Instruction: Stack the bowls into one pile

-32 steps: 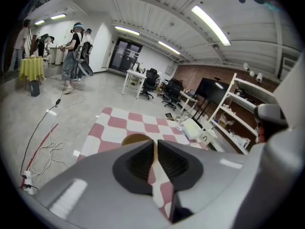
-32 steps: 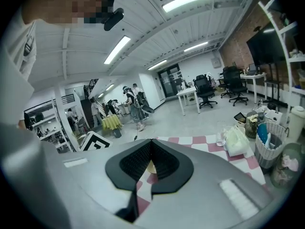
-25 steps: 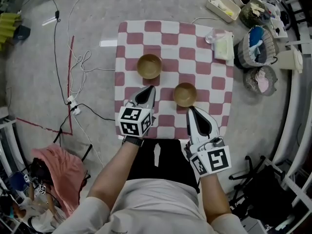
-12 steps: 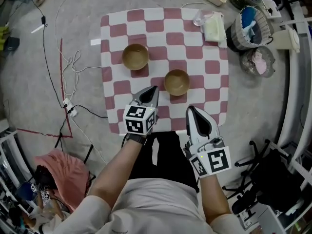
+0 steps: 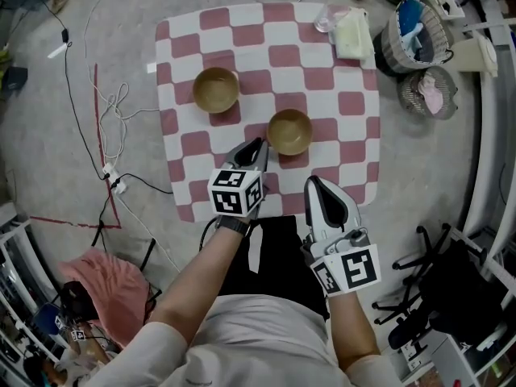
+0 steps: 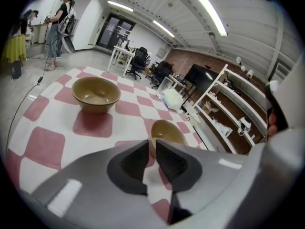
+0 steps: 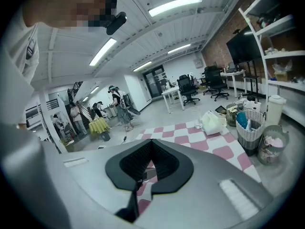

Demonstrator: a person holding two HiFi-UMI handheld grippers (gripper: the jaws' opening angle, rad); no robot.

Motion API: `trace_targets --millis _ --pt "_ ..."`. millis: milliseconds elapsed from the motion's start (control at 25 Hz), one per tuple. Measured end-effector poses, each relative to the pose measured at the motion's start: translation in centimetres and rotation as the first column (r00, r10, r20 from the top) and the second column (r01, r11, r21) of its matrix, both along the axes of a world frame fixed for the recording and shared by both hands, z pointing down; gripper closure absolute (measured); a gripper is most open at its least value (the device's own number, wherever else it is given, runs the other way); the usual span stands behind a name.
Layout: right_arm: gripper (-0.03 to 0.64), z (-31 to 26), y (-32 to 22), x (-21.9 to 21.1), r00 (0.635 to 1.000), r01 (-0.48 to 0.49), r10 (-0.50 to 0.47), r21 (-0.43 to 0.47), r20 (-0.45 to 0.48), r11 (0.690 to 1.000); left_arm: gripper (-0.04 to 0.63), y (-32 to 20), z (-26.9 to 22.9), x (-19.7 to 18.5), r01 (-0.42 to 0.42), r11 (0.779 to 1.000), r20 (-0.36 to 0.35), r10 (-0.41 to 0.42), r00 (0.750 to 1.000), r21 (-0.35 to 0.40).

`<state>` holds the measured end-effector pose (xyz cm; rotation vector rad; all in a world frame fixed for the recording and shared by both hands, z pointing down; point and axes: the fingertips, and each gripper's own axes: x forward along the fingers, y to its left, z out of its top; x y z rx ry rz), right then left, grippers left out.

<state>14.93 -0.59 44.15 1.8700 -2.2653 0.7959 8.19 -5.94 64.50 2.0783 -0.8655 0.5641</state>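
Observation:
Two tan bowls stand apart on a red-and-white checked cloth (image 5: 242, 35). The far bowl (image 5: 216, 89) (image 6: 96, 92) sits to the left and the near bowl (image 5: 289, 131) (image 6: 166, 131) to the right. My left gripper (image 5: 260, 142) (image 6: 152, 144) points at the near bowl's left rim, just short of it. Its jaws stand a narrow slit apart and hold nothing. My right gripper (image 5: 311, 181) (image 7: 151, 142) hovers over the cloth's near edge, below the near bowl, shut and empty. Neither bowl shows in the right gripper view.
A white bag (image 5: 352, 35) lies at the cloth's far right corner. Two baskets (image 5: 411, 31) (image 5: 433, 91) stand on the floor to the right. Cables (image 5: 113, 119) trail on the floor to the left. Chair legs (image 5: 419, 297) are at the lower right.
My left gripper has moved forward and to the right, closer to the near bowl. The right gripper has hardly moved. The head view has shifted, so the cloth sits higher and further left.

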Motion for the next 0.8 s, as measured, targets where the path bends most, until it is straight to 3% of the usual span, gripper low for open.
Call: trace_targets --millis 400,800 --pt "0.607 1.1 -0.5 -0.7 1.0 0.028 -0.028 0.016 0.009 0.999 0.58 -0.3 1.2 1.1 0.08 0.995 -0.056 -0.083 0.995 -0.065" --pt "0.607 1.5 -0.9 -0.2 0.999 0.032 -0.032 0.007 0.012 0.999 0.577 -0.6 2.2 1.8 0.116 0.987 -0.064 -0.124 0.99 -0.108"
